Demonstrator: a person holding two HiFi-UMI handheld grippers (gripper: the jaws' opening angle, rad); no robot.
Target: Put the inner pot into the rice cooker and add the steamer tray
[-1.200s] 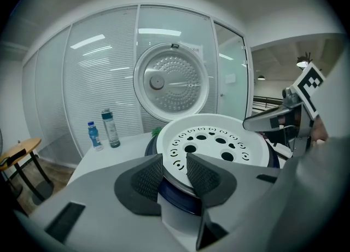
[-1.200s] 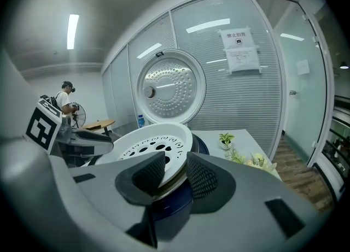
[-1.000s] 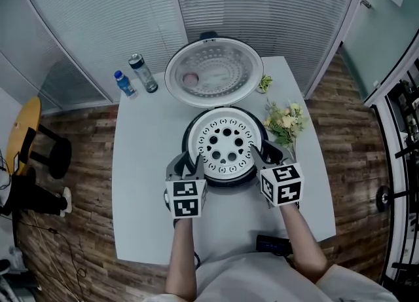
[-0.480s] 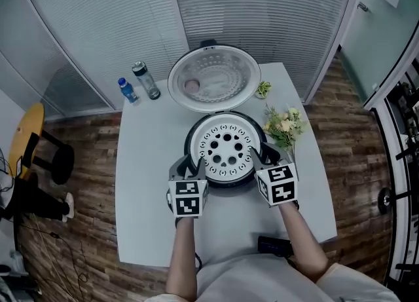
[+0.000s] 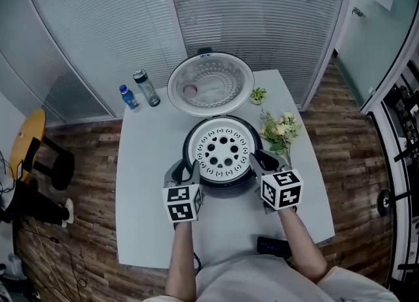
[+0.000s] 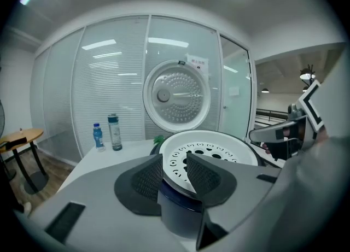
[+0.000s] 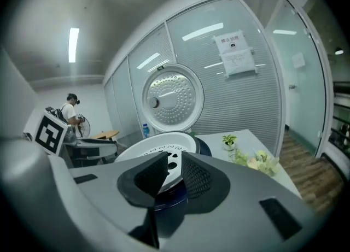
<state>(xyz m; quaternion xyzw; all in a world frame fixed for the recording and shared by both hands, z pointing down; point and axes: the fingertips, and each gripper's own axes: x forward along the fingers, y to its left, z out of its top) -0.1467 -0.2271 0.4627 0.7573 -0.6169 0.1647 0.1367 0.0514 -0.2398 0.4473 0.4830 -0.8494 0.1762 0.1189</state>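
Note:
The white steamer tray (image 5: 224, 150), pierced with round holes, lies level in the mouth of the dark rice cooker (image 5: 188, 142), whose lid (image 5: 211, 84) stands open behind it. My left gripper (image 5: 188, 167) is shut on the tray's front-left rim, one pad outside and one over the tray (image 6: 219, 150). My right gripper (image 5: 263, 161) holds the front-right rim. Its jaws have just been closing, and the tray's white rim (image 7: 158, 146) fills the gap between the pads. The inner pot is hidden under the tray.
A blue bottle (image 5: 128, 96) and a taller dark bottle (image 5: 145, 88) stand at the table's back left. A flower bunch (image 5: 278, 130) and a small plant (image 5: 257, 94) are to the cooker's right. A black object (image 5: 272, 247) lies at the front edge.
The head view has shifted a little. Both grippers stay at the tray's rim and the tray stays on the cooker.

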